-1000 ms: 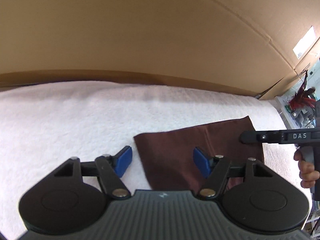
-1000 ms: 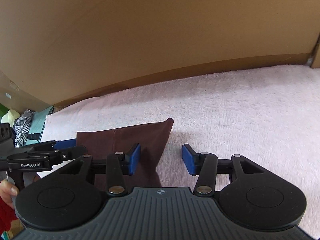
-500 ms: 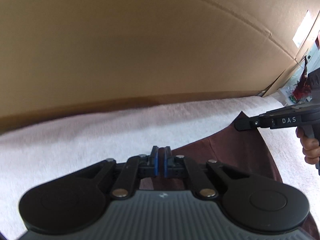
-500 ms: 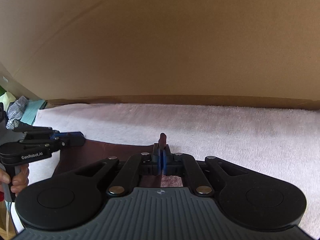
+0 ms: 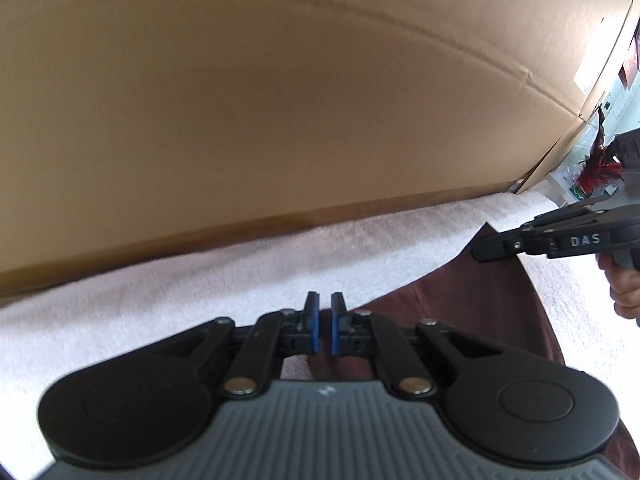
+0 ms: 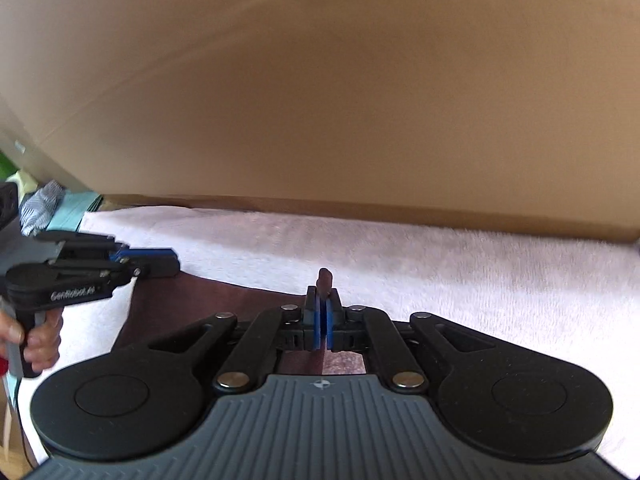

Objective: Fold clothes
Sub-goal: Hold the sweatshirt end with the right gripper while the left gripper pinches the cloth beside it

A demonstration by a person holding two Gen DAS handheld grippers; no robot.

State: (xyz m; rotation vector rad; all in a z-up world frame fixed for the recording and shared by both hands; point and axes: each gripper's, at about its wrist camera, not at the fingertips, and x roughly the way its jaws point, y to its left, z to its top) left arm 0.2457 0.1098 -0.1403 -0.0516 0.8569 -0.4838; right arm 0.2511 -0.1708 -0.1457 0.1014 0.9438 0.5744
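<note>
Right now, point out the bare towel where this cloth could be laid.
Bare white towel runs between the cardboard wall and the brown cloth, widest on the right gripper's outer side. Crowded: between both grippers, where the cloth hangs.

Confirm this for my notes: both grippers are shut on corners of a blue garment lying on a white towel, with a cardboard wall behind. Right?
Not quite: the garment is dark brown, not blue; only the gripper pads are blue. The right wrist view shows it. The rest holds: the left gripper and right gripper are each shut on a corner of it, on the white towel with the cardboard wall behind.

Brown cloth (image 5: 480, 312) on white towel (image 5: 160, 292)
</note>
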